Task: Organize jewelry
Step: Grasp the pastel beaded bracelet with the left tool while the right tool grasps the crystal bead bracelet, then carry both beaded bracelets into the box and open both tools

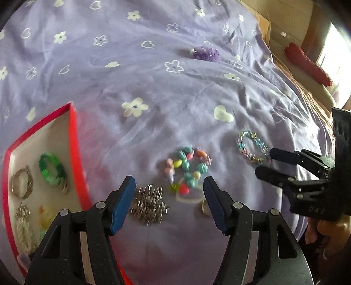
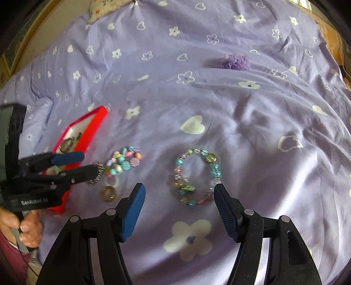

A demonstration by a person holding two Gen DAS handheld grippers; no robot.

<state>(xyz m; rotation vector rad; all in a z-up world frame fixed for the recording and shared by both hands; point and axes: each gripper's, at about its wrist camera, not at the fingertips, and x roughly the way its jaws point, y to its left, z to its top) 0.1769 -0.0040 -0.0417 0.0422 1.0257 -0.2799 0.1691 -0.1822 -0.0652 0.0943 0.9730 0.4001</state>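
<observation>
hovering wide open, the right gripper (image 2: 178, 198) is framing the light, floppy bead bracelet (image 2: 196, 176); pinching one bead side looks best.

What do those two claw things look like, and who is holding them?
Each claw, the left claw and the right claw, is black plastic with two long fingers, blue ridged pads and round silver rivets. The left one's body reads "GenRobot.AI" in white. A bare hand holds its grey handle, beside a maroon sleeve.

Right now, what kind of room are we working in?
Most likely a bedroom: the jewelry lies on a rumpled lilac bedsheet printed with flowers and hearts, a patterned pillow sits at its far edge, and a window stands alongside.
</observation>
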